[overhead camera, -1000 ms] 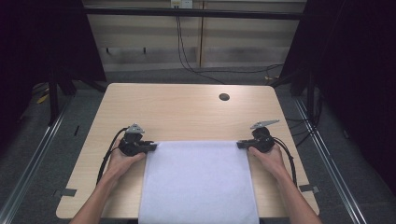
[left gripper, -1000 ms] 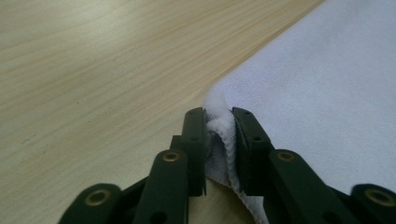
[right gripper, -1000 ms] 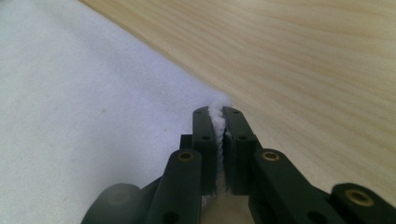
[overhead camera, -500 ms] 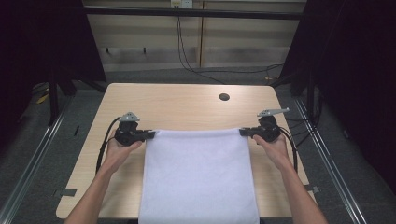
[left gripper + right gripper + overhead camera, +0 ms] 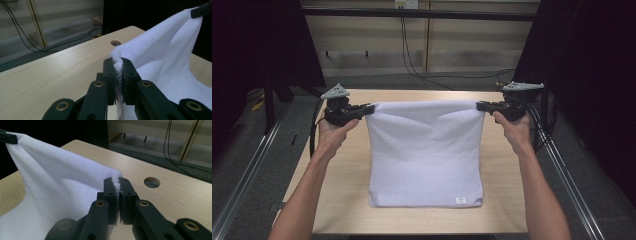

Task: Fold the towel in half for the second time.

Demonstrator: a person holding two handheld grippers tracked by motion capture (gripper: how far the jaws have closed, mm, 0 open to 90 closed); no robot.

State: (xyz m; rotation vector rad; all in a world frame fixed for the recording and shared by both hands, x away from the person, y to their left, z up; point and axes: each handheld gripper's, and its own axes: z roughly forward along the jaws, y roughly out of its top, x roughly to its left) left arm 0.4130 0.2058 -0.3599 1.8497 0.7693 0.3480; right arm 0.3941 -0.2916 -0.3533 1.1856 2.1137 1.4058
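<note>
A white towel (image 5: 427, 150) hangs stretched between my two grippers, its lower edge resting on the wooden table (image 5: 337, 190). My left gripper (image 5: 371, 108) is shut on the towel's upper left corner; its jaws have just been closing with the cloth between them. In the left gripper view the corner (image 5: 117, 62) is pinched between the black jaws of the left gripper (image 5: 118, 65). My right gripper (image 5: 480, 105) is shut on the upper right corner, and the right gripper view shows the right gripper (image 5: 115, 182) clamped on the towel (image 5: 62, 182). Both grippers are held above the table.
A small label (image 5: 460, 200) sits at the towel's near right corner. A round hole (image 5: 152, 182) is in the tabletop behind the towel. Metal rails (image 5: 247, 175) run along both sides of the table, and cables (image 5: 412, 55) lie on the floor beyond.
Both hands have risen, lifting the towel's far edge off the table. The towel lay flat a second ago; now it hangs from the two grippers.
</note>
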